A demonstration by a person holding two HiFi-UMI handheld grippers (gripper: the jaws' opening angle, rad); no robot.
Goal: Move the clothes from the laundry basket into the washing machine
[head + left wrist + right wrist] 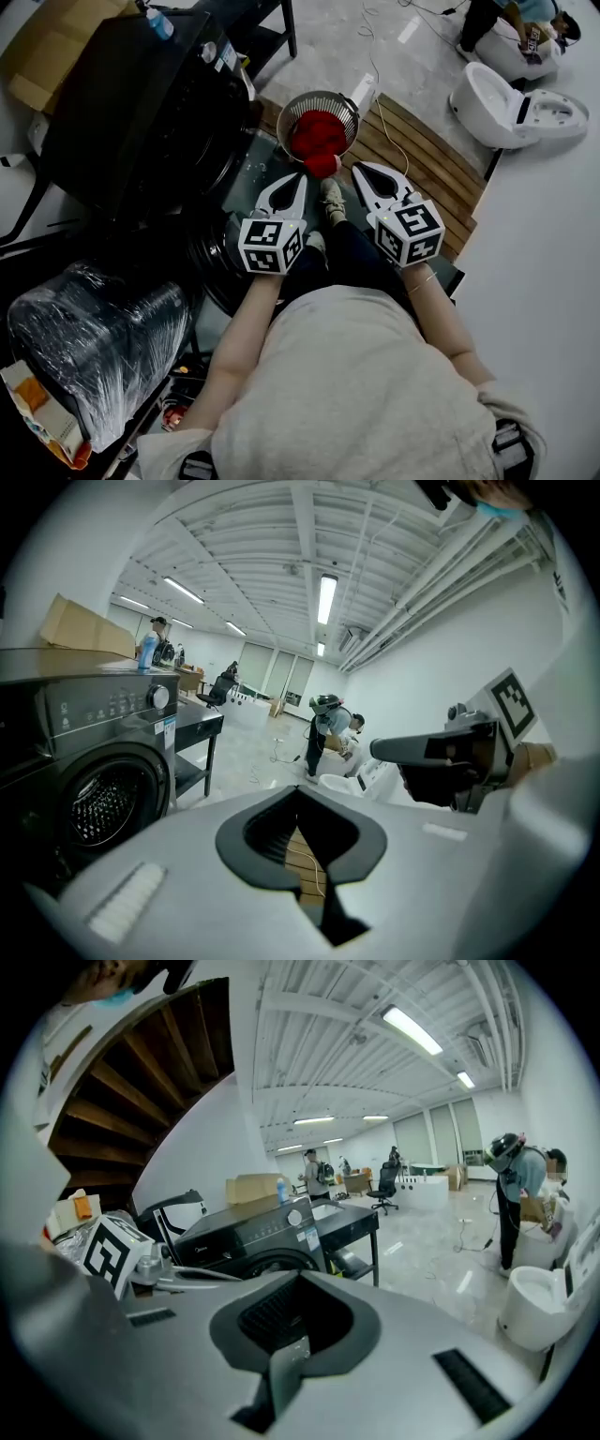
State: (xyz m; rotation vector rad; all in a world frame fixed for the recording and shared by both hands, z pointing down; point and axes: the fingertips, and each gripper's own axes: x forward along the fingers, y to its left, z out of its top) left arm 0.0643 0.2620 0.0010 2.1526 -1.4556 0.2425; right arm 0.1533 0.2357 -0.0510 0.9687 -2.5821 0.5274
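Both tongs are pressed together and carry nothing: the left gripper [296,178] and the right gripper [360,170] sit side by side in the head view, and each gripper's own view shows only floor through the slot between its jaws. The red clothes [317,134] lie heaped in the laundry basket [350,105] at 12 o'clock from the two tips, close ahead, with one red lump [322,165] spilling over the near rim just beyond the tongs. The washing machine [141,103] stands at about 9 to 10 o'clock, and the left gripper view shows its perforated drum [105,801], so the door seems to be open. The step in hand is most likely the reach for the first garment. To do it well, the jaws should part before they reach the cloth, not against it. The lump on the near rim looks the easiest first bite. One gripper should sink its pads deep into a fold, since a pinch on an edge would likely slip. The other can steady the basket or take a second fold, as the light basket may tip or drag. Lifting straight up until the cloth clears the rim, then swinging toward 9 o'clock, should keep trailing fabric off the floor.
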